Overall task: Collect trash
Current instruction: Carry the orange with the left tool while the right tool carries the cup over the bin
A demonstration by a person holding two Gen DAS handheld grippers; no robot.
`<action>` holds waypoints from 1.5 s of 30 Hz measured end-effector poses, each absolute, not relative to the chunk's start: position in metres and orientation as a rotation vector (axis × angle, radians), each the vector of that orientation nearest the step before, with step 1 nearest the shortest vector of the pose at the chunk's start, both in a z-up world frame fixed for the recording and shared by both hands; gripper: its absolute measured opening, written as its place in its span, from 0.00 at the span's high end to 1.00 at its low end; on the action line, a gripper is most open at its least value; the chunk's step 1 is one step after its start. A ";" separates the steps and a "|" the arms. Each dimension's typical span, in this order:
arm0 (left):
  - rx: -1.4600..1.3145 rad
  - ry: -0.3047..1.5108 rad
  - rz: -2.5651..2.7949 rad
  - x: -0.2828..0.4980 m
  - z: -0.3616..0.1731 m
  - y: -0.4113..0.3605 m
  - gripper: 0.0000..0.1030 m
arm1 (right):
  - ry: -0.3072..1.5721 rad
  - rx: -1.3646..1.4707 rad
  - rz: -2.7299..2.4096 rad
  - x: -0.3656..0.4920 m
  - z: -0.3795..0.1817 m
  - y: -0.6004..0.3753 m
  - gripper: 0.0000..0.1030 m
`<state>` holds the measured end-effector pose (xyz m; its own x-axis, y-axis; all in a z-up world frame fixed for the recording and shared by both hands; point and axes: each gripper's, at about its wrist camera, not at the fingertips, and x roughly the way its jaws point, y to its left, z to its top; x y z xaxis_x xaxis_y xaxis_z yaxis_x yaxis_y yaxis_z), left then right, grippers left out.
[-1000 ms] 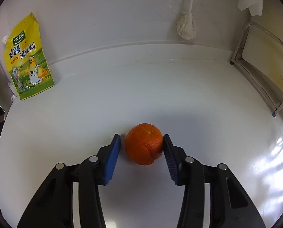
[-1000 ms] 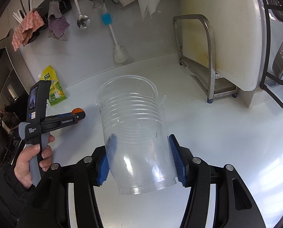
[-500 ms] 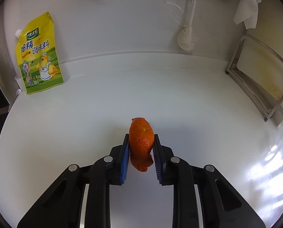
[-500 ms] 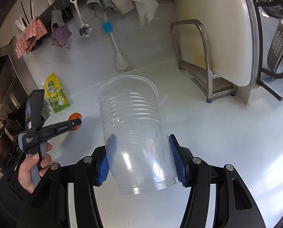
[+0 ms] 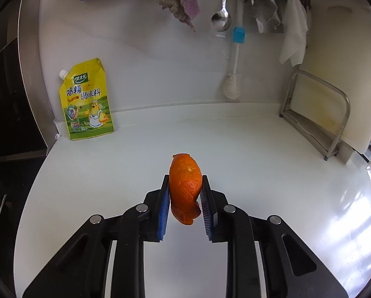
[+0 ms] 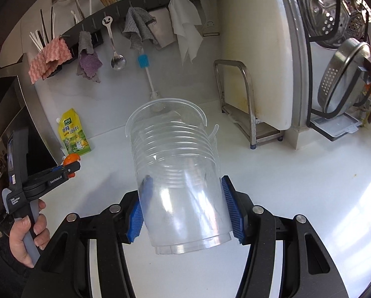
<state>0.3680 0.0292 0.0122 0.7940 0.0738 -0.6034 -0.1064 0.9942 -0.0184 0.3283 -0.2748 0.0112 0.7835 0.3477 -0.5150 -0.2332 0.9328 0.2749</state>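
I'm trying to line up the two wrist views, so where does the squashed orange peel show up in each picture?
Left wrist view: the squashed orange peel sits low in the centre, pinched between the left gripper's blue pads.
Right wrist view: the peel is small at the far left, at the tip of the left gripper, above the person's hand.
Shared landmark: the yellow seasoning pouch leaning against the back wall.

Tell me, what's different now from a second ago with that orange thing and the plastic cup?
The left gripper closed on the orange peel, squashing it narrow, and lifted it off the white counter; more of the wall rack now shows. The right gripper stayed clamped on the clear plastic cup. The yellow seasoning pouch stayed leaning against the wall.
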 end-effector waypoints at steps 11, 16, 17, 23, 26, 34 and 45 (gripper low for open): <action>-0.040 0.676 -0.019 0.240 0.013 0.020 0.77 | 0.599 0.218 0.207 0.200 0.013 -0.282 0.47; -0.022 0.666 -0.055 0.182 0.015 0.015 0.77 | 0.609 0.207 0.180 0.137 0.007 -0.276 0.47; -0.013 0.658 -0.061 0.170 0.015 0.014 0.77 | 0.604 0.205 0.168 0.123 0.005 -0.274 0.47; 0.038 0.659 -0.113 0.108 0.006 0.001 0.77 | 0.600 0.233 0.129 0.051 -0.008 -0.260 0.47; 0.041 0.661 -0.145 0.081 0.003 -0.005 0.77 | 0.601 0.208 0.113 0.021 -0.011 -0.251 0.47; 0.062 0.685 -0.182 0.035 -0.020 -0.018 0.77 | 0.635 0.246 0.085 -0.036 -0.031 -0.250 0.47; 0.071 0.775 -0.255 0.005 -0.056 -0.038 0.77 | 0.719 0.227 0.079 -0.063 -0.068 -0.239 0.47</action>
